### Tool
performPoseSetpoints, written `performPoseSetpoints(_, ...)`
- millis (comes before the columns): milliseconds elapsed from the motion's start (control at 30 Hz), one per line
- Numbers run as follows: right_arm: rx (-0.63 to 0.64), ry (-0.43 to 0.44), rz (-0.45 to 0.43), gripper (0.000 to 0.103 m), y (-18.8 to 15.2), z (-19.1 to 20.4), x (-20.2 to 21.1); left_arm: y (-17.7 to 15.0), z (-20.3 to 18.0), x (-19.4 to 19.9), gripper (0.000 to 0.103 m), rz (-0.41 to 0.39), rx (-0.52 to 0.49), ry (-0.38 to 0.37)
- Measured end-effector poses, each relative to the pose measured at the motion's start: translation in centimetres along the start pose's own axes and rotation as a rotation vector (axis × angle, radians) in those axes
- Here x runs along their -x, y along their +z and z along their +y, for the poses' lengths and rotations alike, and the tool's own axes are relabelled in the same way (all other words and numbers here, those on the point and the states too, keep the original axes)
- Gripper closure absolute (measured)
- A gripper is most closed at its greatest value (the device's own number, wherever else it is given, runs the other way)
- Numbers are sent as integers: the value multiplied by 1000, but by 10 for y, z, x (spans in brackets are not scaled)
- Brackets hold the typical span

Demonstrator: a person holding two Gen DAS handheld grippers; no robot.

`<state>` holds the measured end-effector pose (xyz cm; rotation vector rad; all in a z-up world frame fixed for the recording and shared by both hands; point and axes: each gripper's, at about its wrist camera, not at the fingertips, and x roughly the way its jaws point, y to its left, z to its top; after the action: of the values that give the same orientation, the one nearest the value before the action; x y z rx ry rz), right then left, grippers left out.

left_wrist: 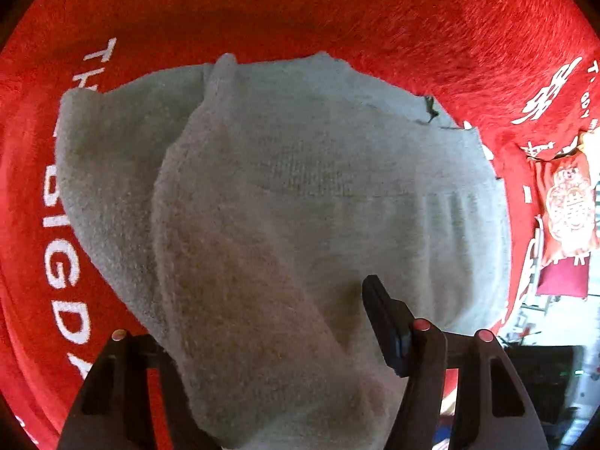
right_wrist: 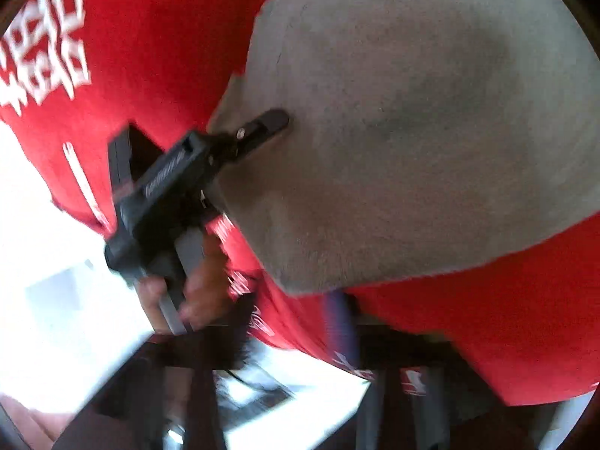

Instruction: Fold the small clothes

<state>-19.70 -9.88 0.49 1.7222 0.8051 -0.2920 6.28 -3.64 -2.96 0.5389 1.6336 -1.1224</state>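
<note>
Draped over your left gripper [left_wrist: 270,356], the grey garment [left_wrist: 300,187] fills the middle of the left wrist frame and hides one finger; only the black finger [left_wrist: 386,322] at lower right shows, lying on top of the cloth. From that view alone you cannot tell the grip. The right wrist view settles it: at centre left your left gripper [right_wrist: 270,123] points into the edge of the grey garment [right_wrist: 412,131], its fingers clenched on the fabric, with your left hand [right_wrist: 187,288] wrapped around the handle below. That frame is blurred, so the grip looks firm rather than certain. The garment spreads across the upper right there, lying on a red blanket [right_wrist: 150,56] with white lettering. The same red blanket [left_wrist: 337,11] surrounds the cloth in the left view. Your right gripper's own fingers do not appear.
</note>
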Motion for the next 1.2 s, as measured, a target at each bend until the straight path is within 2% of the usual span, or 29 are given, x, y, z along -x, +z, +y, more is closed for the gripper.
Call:
performPoseSetpoints(100, 117, -55, -2, 24, 8, 16, 21, 1, -2, -1, 35, 7, 3, 16)
performPoseSetpoints(133, 144, -87, -27, 25, 13, 19, 31, 0, -2, -2, 35, 9, 4, 22)
performPoseSetpoints(200, 164, -150, -97, 36, 32, 24, 50, 0, -3, -2, 35, 8, 10, 35)
performPoseSetpoints(233, 163, -183, -126, 57, 41, 25, 55, 1, -8, -4, 36, 3, 8, 50)
performPoseSetpoints(267, 160, -223, -148, 84, 50, 24, 59, 1, -10, -4, 41, -5, 0, 71)
performPoseSetpoints(300, 159, -269, -162, 95, 64, 22, 59, 1, -14, -3, 59, -16, -12, 94)
performPoseSetpoints(333, 163, -299, -167, 98, 72, 21, 58, 0, -18, -4, 65, -26, -25, 107)
performPoseSetpoints(400, 184, -368, -165, 98, 86, 19, 50, 1, -20, 2, 74, -48, -25, 116)
performPoseSetpoints(467, 213, -431, -108, 101, 96, 14, 33, 1, -24, 7, 77, -59, -19, 132)
performPoseSetpoints(600, 252, -408, -80, 101, 96, 15, 29, 1, -56, 40, 78, -154, -57, 98)
performPoseSetpoints(733, 210, -315, -57, 100, 95, -1, 49, 7, -107, 66, 78, -216, -136, 55)
performPoseSetpoints(867, 194, -249, -113, 98, 93, -8, 90, 15, -174, 70, 78, -248, -247, 45)
performPoseSetpoints(967, 163, -203, -185, 98, 91, -21, 130, 20, -227, 53, 78, -240, -350, 86)
performPoseSetpoints(1100, 75, -141, -276, 98, 93, -55, 180, 19, -288, -7, 78, -145, -484, 146)
performPoseSetpoints(1200, 6, -99, -296, 93, 94, -83, 198, 7, -310, -47, 77, -84, -560, 218)
